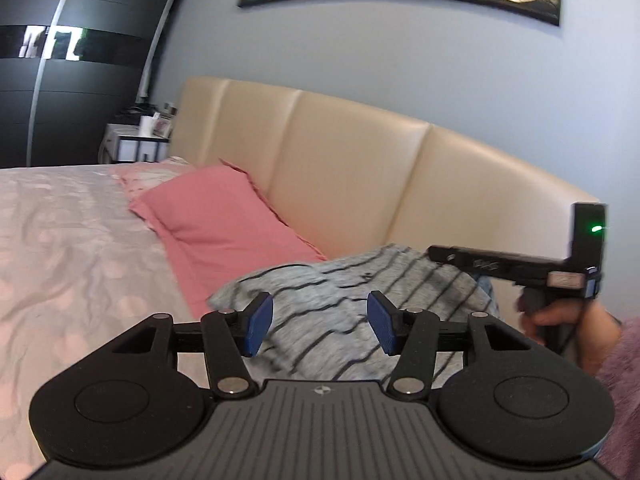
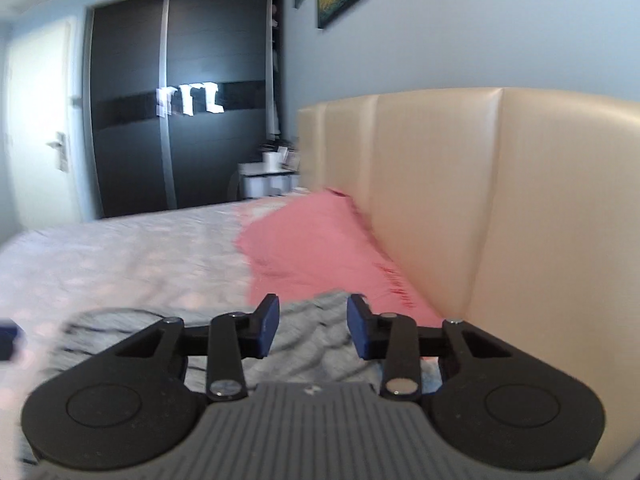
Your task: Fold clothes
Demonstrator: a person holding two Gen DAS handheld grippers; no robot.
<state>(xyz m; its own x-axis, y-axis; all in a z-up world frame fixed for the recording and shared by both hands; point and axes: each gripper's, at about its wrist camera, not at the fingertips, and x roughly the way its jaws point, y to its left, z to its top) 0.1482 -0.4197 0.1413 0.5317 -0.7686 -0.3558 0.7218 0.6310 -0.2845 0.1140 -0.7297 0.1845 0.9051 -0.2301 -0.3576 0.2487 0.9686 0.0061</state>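
1. The bed [image 1: 60, 240] is the work surface: its wide, flat cover gives room to spread and fold, which is likely why the clothes are handled here and not on the small nightstand [image 1: 128, 140] by the wardrobe.
2. The headboard [image 1: 360, 184] stands behind, with a pink pillow [image 1: 224, 220] leaning at its foot, pushed back so the near part of the bed is open.
3. The garment [image 1: 340, 300], grey with dark stripes, lies bunched on the bed just in front of the pillow, near the headboard. It is rumpled, not flat, so folding looks barely begun.
4. The left gripper [image 1: 320, 322] hovers over the garment, jaws fairly wide, with cloth behind them but nothing pinched.
5. The right gripper [image 2: 312, 326] is above the garment's far edge, jaws parted somewhat narrower, also empty. A hand [image 1: 568, 328] holds its handle; both seem posed to take the cloth at two points.
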